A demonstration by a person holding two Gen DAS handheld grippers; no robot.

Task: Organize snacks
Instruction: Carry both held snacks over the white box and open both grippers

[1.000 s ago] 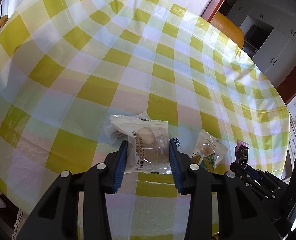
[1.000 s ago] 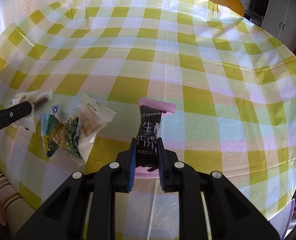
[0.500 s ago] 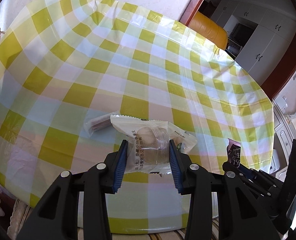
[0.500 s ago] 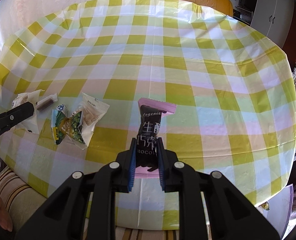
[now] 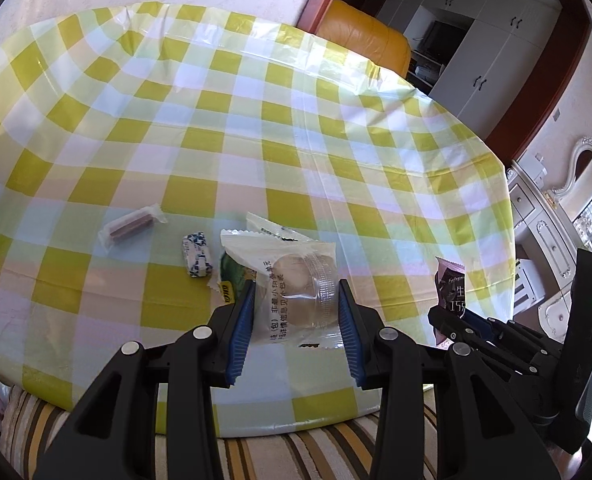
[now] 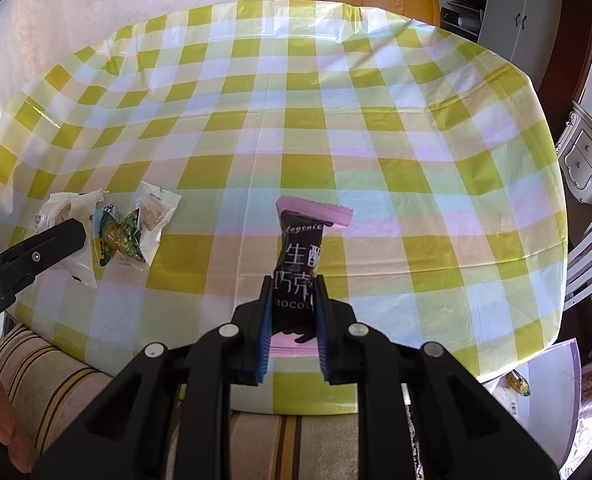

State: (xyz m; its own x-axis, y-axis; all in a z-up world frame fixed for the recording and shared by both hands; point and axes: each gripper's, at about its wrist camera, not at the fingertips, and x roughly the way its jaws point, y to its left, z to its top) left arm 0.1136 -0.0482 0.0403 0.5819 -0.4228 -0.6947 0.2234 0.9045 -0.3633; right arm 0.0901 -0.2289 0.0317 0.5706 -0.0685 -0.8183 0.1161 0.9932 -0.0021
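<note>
My left tool (image 5: 296,316) grips the clear cake pack (image 5: 296,292) by its sides, lifted above the bench (image 5: 255,140). My right tool (image 6: 291,312) is clamped on the chocolate bar (image 6: 298,264), also clear of the bench. Both feel light to me; the cake's thin tray looks crushable and its film slippery, so I'd pinch gently across the tray. The bar seems stiffer, best held mid-body.

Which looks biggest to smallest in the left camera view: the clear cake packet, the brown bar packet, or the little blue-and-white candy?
1. Clear cake packet, though it sits nearest the camera, in the left tongs, which inflates it.
2. Brown bar packet.
3. Blue-and-white candy; these two lie on the table.
</note>
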